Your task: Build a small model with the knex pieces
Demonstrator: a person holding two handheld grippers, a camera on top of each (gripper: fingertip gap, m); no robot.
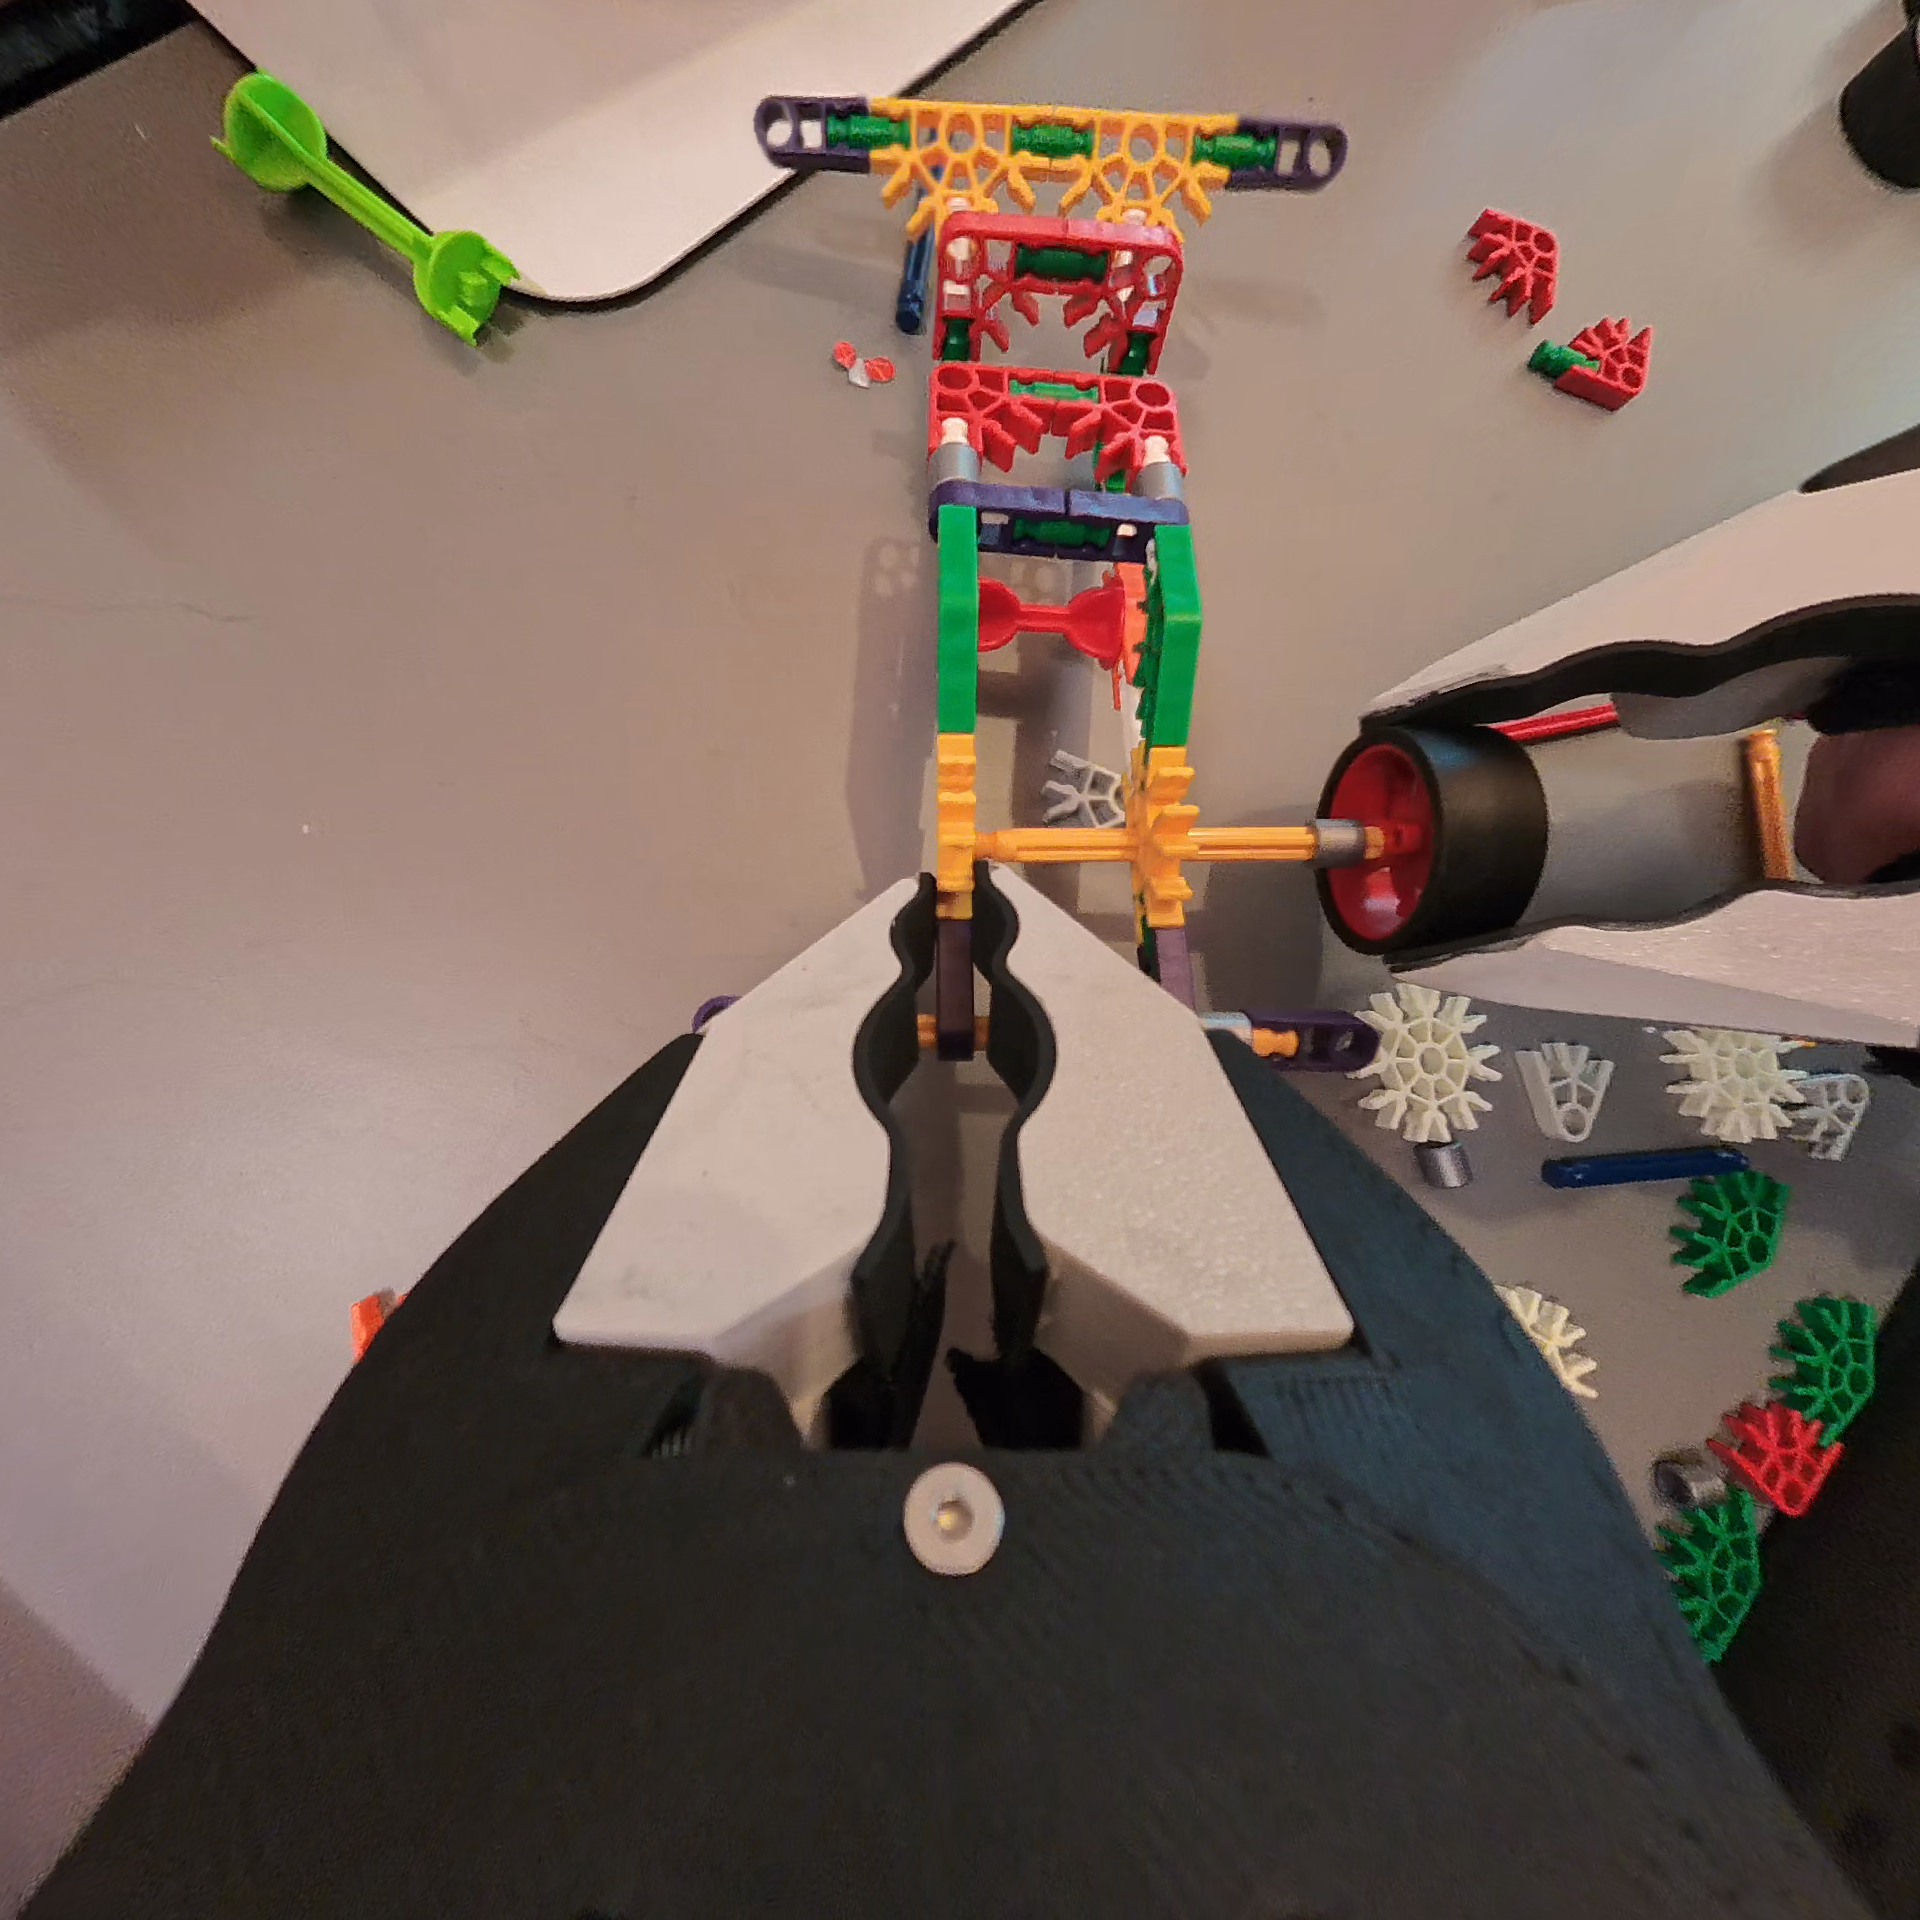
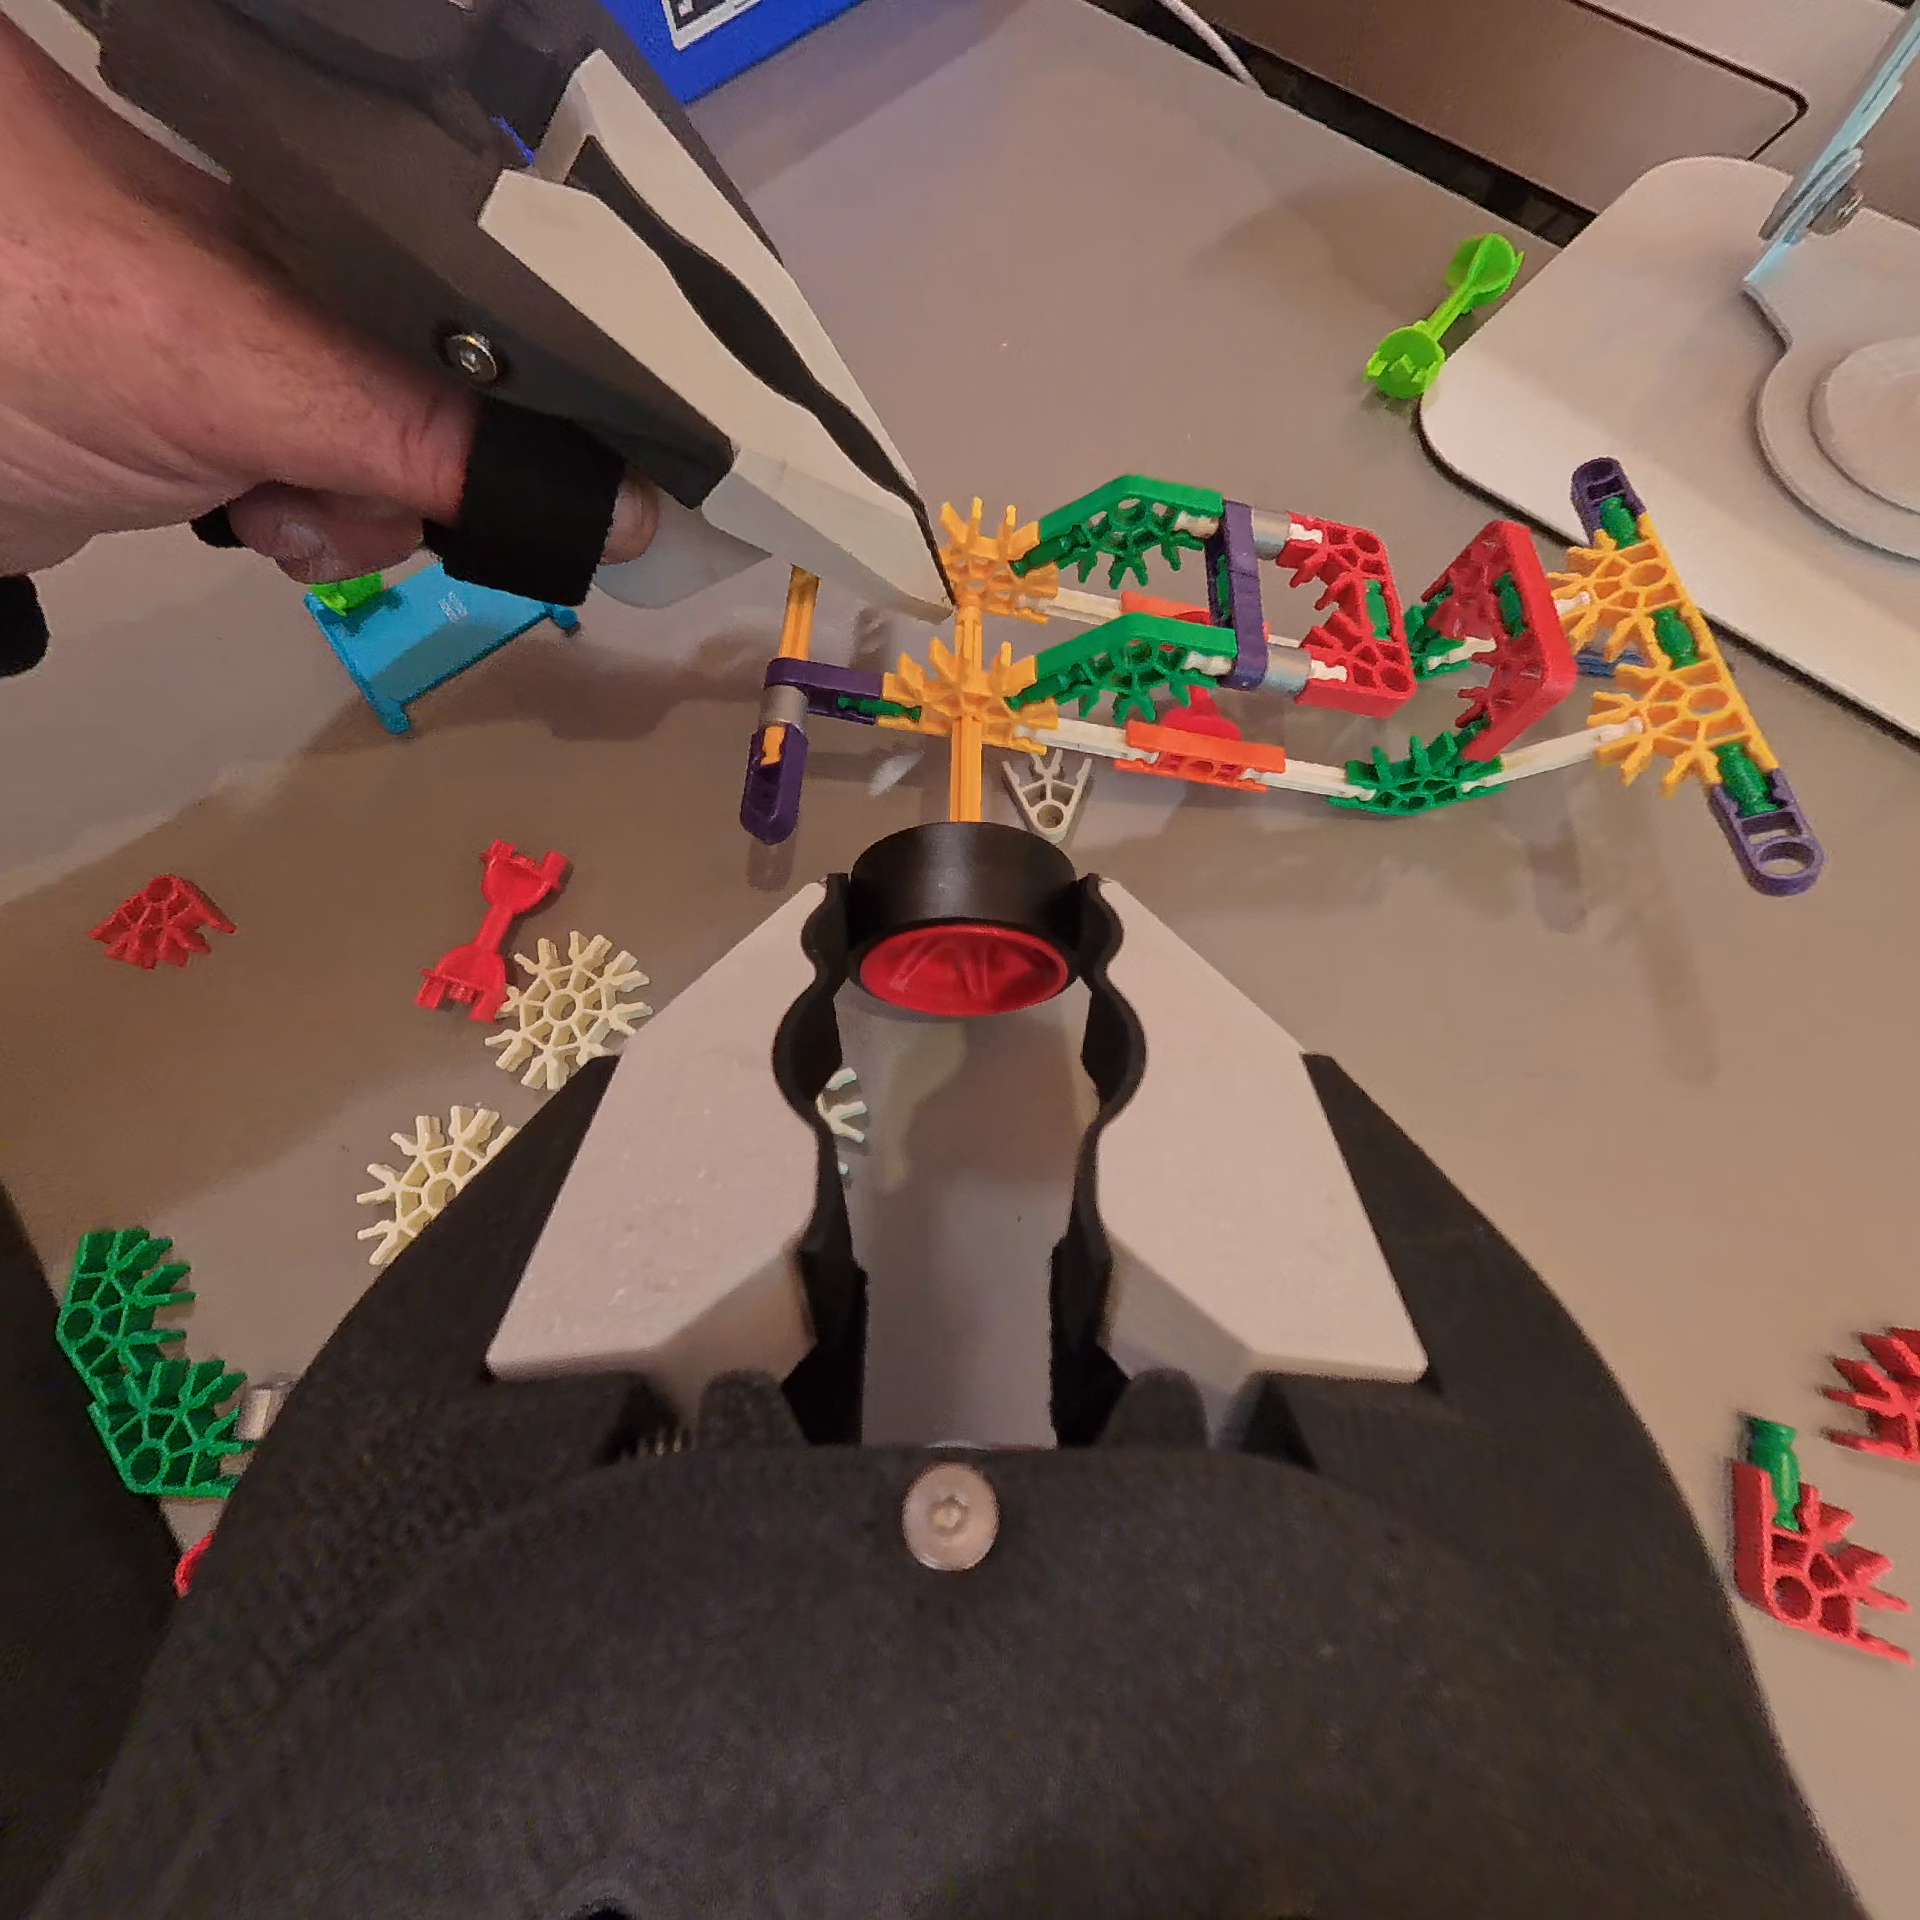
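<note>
A long colourful construction-toy model [image 1: 1055,436] lies on the grey table. My left gripper [image 1: 956,894] is shut on the model's near end, on a yellow connector and purple piece. It enters the right wrist view from the upper left [image 2: 935,587], tips at the yellow connector [image 2: 982,566]. My right gripper [image 2: 961,904] is shut on a black wheel with a red hub [image 2: 961,951]. In the left wrist view the right gripper [image 1: 1382,840] holds the wheel [image 1: 1455,842] against the end of the model's orange axle rod [image 1: 1226,840], where a grey spacer meets the hub.
Loose pieces lie around: white snowflake connectors [image 1: 1429,1060], green connectors [image 1: 1730,1231], a blue rod [image 1: 1642,1166], red connectors [image 1: 1512,260], a lime-green piece [image 1: 364,213]. A monitor stand base [image 2: 1621,343] sits beyond the model. A small blue stand [image 2: 436,634] and a hand [image 2: 208,364] are left. About 8 cm separates my left fingertips from my right. My left gripper's tips are some 20 cm from the monitor stand base [image 2: 1621,343].
</note>
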